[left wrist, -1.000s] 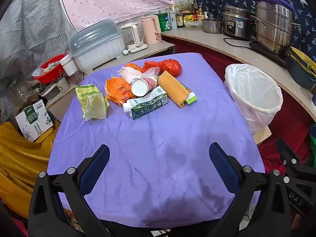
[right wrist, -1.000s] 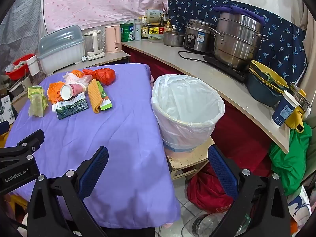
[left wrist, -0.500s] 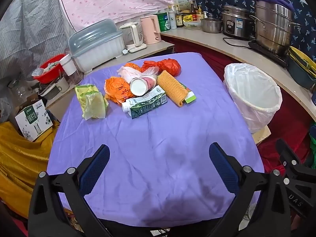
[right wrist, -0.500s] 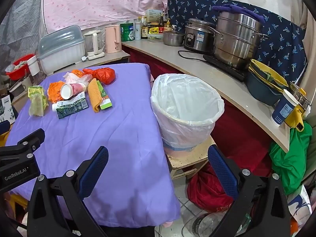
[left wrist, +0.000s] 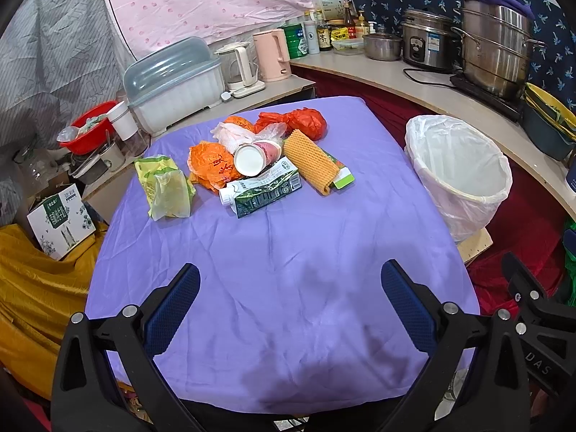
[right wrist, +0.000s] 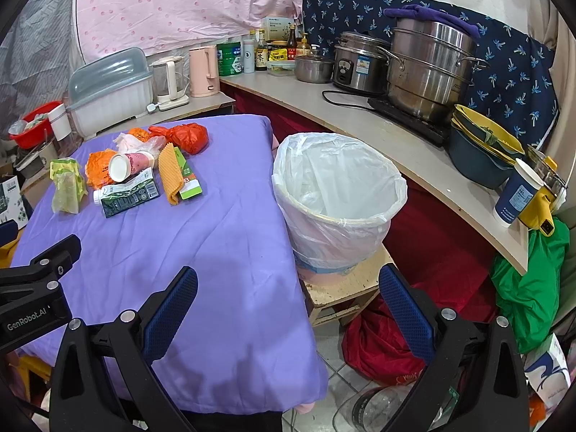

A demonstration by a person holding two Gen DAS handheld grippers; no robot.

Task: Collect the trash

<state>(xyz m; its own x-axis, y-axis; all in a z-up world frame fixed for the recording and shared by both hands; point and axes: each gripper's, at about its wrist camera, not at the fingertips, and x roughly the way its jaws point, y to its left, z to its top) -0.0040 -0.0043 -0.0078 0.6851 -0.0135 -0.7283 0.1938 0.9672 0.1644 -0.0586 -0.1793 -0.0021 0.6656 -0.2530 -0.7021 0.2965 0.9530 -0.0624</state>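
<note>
Evidently nothing has been picked up yet: the collecting is judged to be at its very start. The left gripper [left wrist: 289,300] is held with its fingers spread wide and empty above the near part of the purple-covered worktop [left wrist: 288,252], and the right gripper [right wrist: 288,300] is likewise held wide and empty over the worktop's right edge.

The trash is gathered in a loose cluster at the far middle of the worktop. A green-and-white carton [left wrist: 261,189] lies on its side nearest the grippers; a pink paper cup [left wrist: 256,156] is tipped over just behind it, its white mouth turned forward. A yellow ridged piece [left wrist: 311,165] lies to the right over a flat green packet [left wrist: 342,178], though whether it is foam or a cloth cannot be told. An orange bag [left wrist: 210,165], a red bag [left wrist: 306,122] and a yellow-green bag [left wrist: 165,187] complete the pile.

The lined bin [left wrist: 459,169] stands off the worktop's right side, on a low wooden stool, and appears empty.

A forward reach to the pile is called for next, the carton being the nearest and firmest thing to close on.
</note>
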